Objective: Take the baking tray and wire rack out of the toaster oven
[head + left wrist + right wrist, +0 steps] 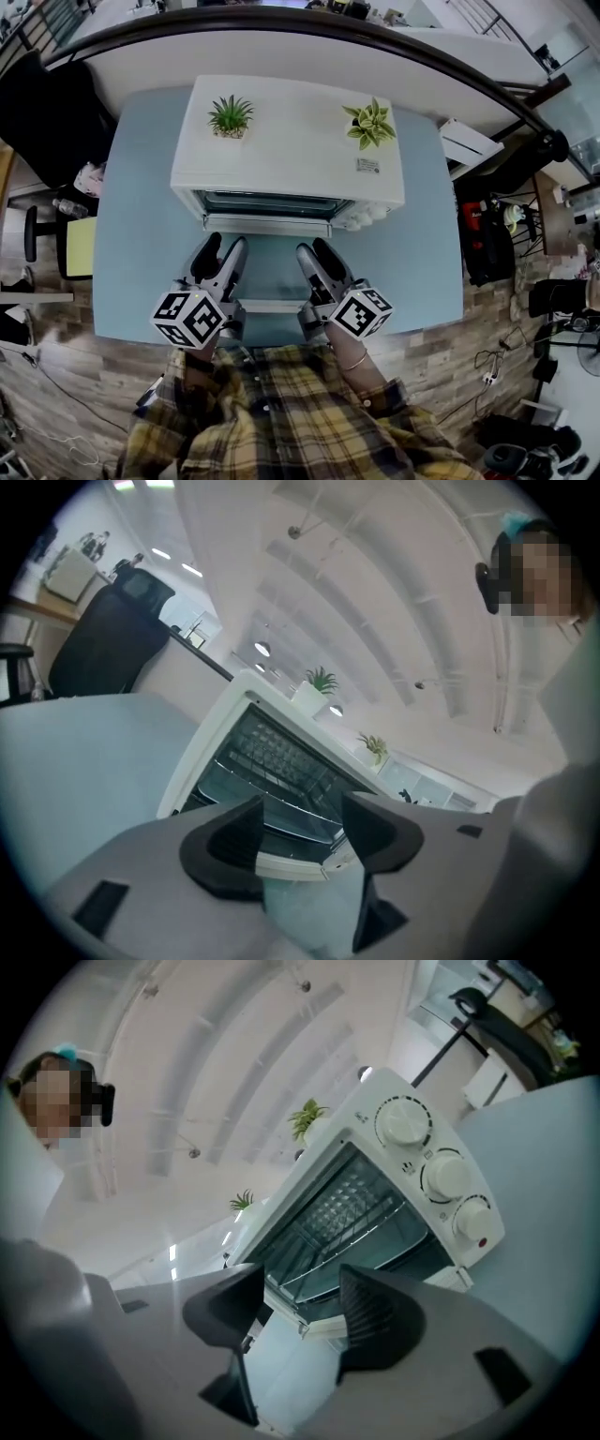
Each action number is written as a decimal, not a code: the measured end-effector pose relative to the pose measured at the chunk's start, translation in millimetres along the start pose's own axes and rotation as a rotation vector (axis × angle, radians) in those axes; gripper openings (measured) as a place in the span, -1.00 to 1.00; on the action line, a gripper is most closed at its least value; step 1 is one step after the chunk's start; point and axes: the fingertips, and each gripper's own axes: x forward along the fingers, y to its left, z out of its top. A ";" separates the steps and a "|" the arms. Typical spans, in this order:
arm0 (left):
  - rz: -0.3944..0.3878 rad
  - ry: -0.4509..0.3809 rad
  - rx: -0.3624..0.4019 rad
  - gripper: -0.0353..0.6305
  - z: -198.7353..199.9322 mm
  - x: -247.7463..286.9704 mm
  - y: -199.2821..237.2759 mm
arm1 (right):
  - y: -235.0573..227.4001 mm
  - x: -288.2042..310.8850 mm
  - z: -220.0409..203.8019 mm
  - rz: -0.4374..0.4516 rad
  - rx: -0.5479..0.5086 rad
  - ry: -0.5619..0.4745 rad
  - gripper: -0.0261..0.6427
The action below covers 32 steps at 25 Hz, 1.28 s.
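The toaster oven [286, 150] is white, stands on a light blue table [141, 234], and has its door [267, 226] folded down. The wire rack [347, 1199] sits inside on the upper level, and the baking tray [384, 1241] lies beneath it. The head view shows 2 potted plants [230, 117] on the oven roof but almost nothing of the interior. The right gripper view shows the rack, the tray and 3 dials [445, 1174]. The left gripper [225, 242] and right gripper [314, 247] hover in front of the door, jaws wide apart, gripping nothing. The rear of the tray is hidden beneath the rack.
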 end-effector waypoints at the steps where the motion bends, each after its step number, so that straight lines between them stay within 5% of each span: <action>1: -0.004 -0.008 -0.038 -0.15 -1.4 2.7 3.7 | -1.1 3.7 0.1 0.007 0.028 -0.004 -0.22; 10: -0.065 -0.071 -0.422 -0.17 -8.2 28.1 38.5 | -17.0 39.2 14.2 0.029 0.199 -0.096 -0.22; 18: -0.152 -0.201 -0.643 -0.18 8.9 50.8 53.8 | -47.5 60.0 10.0 0.004 0.341 -0.134 -0.22; 22: -0.182 -0.247 -0.662 -0.19 11.9 66.3 54.5 | -50.6 72.6 10.7 -0.003 0.308 -0.129 -0.22; 26: -0.141 -0.219 -0.598 -0.23 3.1 79.8 63.4 | -55.5 81.2 9.6 -0.018 0.301 -0.131 -0.22; 32: -0.124 -0.242 -0.640 -0.33 4.1 94.7 83.3 | -69.2 92.1 18.6 -0.048 0.327 -0.180 -0.23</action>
